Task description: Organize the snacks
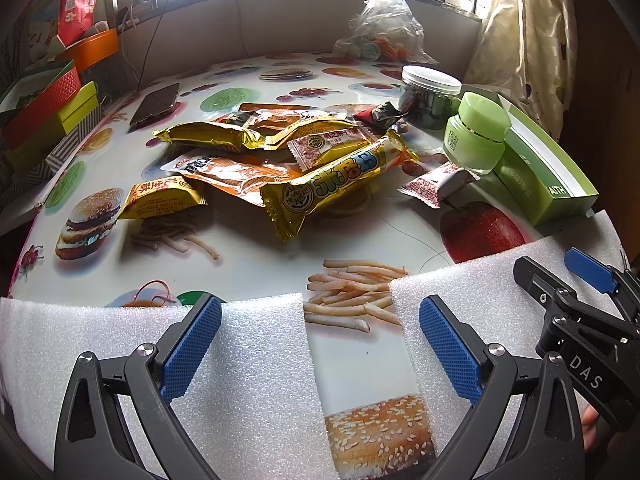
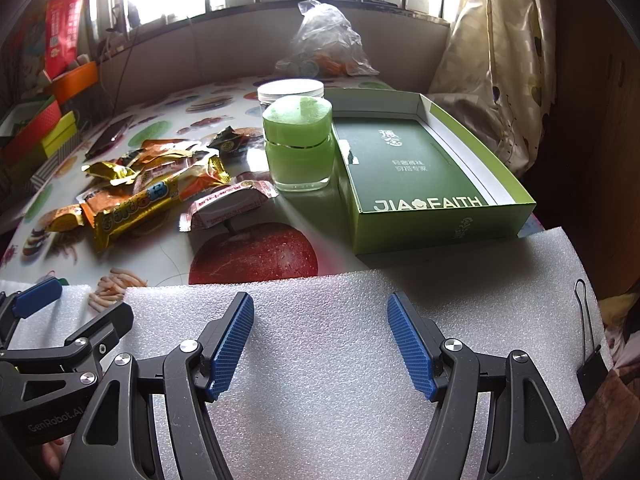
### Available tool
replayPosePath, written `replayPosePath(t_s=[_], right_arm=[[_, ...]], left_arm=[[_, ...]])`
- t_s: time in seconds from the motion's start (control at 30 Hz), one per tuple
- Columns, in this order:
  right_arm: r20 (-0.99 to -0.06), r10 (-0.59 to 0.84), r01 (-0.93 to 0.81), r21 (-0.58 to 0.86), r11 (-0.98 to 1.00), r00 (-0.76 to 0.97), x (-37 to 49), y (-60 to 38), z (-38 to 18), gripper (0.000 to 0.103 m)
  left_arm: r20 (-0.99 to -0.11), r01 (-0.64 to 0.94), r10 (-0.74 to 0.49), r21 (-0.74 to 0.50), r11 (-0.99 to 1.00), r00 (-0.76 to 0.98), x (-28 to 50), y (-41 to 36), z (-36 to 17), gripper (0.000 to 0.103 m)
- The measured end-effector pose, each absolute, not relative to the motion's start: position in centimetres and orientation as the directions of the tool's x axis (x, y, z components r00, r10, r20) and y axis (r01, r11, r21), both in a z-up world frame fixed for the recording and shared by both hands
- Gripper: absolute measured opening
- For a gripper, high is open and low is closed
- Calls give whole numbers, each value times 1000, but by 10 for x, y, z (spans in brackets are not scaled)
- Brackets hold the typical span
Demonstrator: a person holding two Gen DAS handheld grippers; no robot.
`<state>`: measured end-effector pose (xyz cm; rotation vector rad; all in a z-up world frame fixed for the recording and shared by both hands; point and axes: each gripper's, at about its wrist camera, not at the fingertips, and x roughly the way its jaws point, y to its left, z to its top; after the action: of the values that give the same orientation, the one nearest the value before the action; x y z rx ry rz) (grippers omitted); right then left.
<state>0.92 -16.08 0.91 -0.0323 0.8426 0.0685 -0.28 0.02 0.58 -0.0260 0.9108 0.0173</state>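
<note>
A pile of snack packets [image 1: 280,152] lies mid-table, with a long gold bar [image 1: 340,184] on top and a red-patterned white packet [image 1: 436,186] to its right. The pile also shows at the left of the right wrist view [image 2: 148,188]. A green open box [image 2: 424,176] stands at the right. My left gripper [image 1: 320,344] is open and empty over white foam near the table's front edge. My right gripper [image 2: 320,340] is open and empty over foam, in front of the box. It also shows at the right of the left wrist view [image 1: 560,280].
A green cream jar [image 2: 298,144] and a clear jar with a white lid [image 1: 430,96] stand beside the box. A phone [image 1: 156,104] lies at the back left. Coloured boxes [image 1: 48,104] line the left edge. A plastic bag [image 1: 380,28] sits at the back. White foam sheets [image 2: 360,360] cover the front.
</note>
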Motion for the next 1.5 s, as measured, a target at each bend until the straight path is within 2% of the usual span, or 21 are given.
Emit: replayPosePath(t_s=[1.0, 1.2, 1.5], right_arm=[[-748, 51, -75, 2, 997, 662, 10, -160, 9, 69], [-733, 116, -102, 64, 993, 671, 10, -165, 20, 66], [-725, 211, -184, 118, 976, 655, 33, -138, 39, 64]], left_arm=[[-798, -16, -10, -25, 1000, 603, -2, 0, 7, 99], [-808, -28, -48, -79, 997, 587, 0, 12, 11, 99], [-780, -113, -9, -102, 988, 626, 1, 52, 32, 99]])
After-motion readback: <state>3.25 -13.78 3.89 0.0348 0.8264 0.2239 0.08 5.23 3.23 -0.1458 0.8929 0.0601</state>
